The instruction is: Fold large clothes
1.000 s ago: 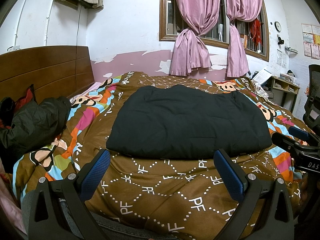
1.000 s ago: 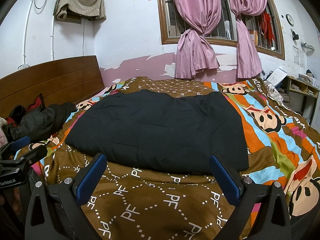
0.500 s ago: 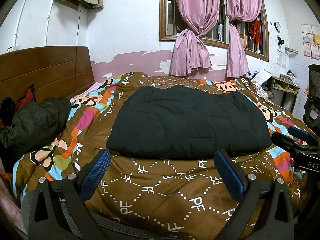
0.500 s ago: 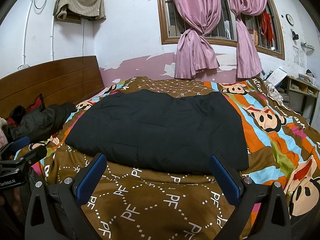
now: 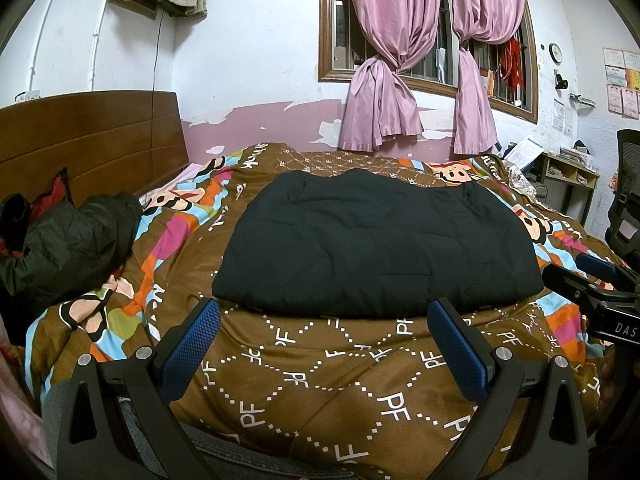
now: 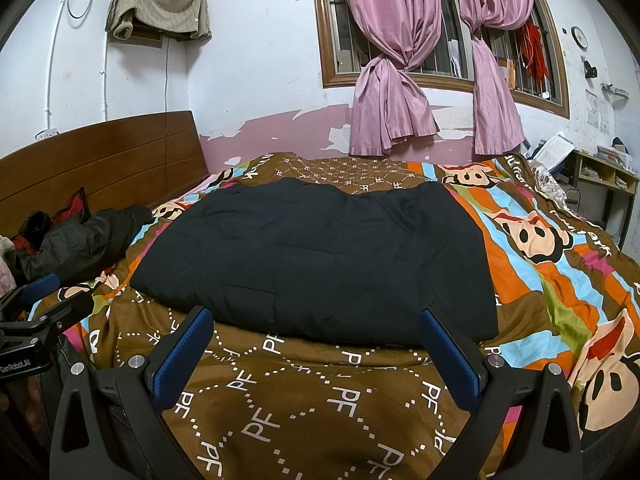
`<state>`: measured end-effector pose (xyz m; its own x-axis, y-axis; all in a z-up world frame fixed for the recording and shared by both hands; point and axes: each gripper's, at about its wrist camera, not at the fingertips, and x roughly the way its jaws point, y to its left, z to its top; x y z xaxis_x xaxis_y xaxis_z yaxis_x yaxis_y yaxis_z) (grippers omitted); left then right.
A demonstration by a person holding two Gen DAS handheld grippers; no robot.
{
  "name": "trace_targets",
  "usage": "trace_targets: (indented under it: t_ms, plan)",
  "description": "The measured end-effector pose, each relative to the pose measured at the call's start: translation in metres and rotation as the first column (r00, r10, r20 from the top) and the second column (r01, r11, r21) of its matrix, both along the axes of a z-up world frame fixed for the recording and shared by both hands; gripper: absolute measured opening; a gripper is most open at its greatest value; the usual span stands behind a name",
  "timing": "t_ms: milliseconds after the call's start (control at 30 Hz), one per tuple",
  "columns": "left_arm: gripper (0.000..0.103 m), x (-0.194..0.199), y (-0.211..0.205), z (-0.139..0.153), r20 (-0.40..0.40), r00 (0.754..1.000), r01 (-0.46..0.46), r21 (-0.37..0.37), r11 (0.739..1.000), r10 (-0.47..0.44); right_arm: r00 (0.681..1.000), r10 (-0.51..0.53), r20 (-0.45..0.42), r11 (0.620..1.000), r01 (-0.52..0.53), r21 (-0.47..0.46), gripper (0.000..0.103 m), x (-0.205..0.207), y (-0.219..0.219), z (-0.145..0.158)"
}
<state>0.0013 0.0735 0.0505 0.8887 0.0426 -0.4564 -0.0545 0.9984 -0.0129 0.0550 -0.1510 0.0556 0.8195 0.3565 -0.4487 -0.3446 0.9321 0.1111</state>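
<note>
A large black padded garment lies flat as a folded rectangle on the patterned bedspread. My left gripper hovers open just short of the garment's near edge, nothing between its blue pads. My right gripper is open too, also in front of that near edge and holding nothing. In the left wrist view the right gripper shows at the right edge. The right wrist view has the left gripper at its left edge.
A dark jacket is heaped by the wooden headboard at the left. Pink curtains hang at the window behind the bed. A desk and an office chair stand to the right.
</note>
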Motion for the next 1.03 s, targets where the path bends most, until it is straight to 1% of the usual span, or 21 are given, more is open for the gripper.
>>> trace_targets:
  t_ms: [333,433,500,667,1033]
  plan:
    - [0.101,-0.0014,-0.0024,-0.0010,-0.002,1.000,0.001,0.001,1.000,-0.001,1.000,-0.001,0.000,1.000,0.001,0.000,0.103,-0.0001,0.0006,0.0005]
    - [0.101,-0.0028,-0.0043,-0.0021,-0.007,1.000,0.014,-0.018,1.000,-0.014,1.000,-0.002,0.000,1.000,0.002,0.000,0.103,-0.0001,0.0008,0.0007]
    - [0.101,-0.0040,-0.0062,-0.0036,-0.018,1.000,-0.002,-0.031,1.000,0.001,1.000,-0.002,0.000,1.000,0.002,0.001,0.103,0.0000,0.0006,0.0006]
    - [0.101,-0.0022,-0.0087,-0.0058,-0.038,0.998,-0.047,-0.005,0.999,0.047,1.000,-0.001,-0.001,1.000,0.001,0.001,0.103,0.0002,0.0005,0.0007]
    - [0.101,-0.0046,-0.0075,-0.0067,-0.043,0.998,-0.056,-0.011,0.998,0.055,1.000,-0.002,-0.005,1.000,0.002,0.001,0.103,-0.0003,0.0012,0.0009]
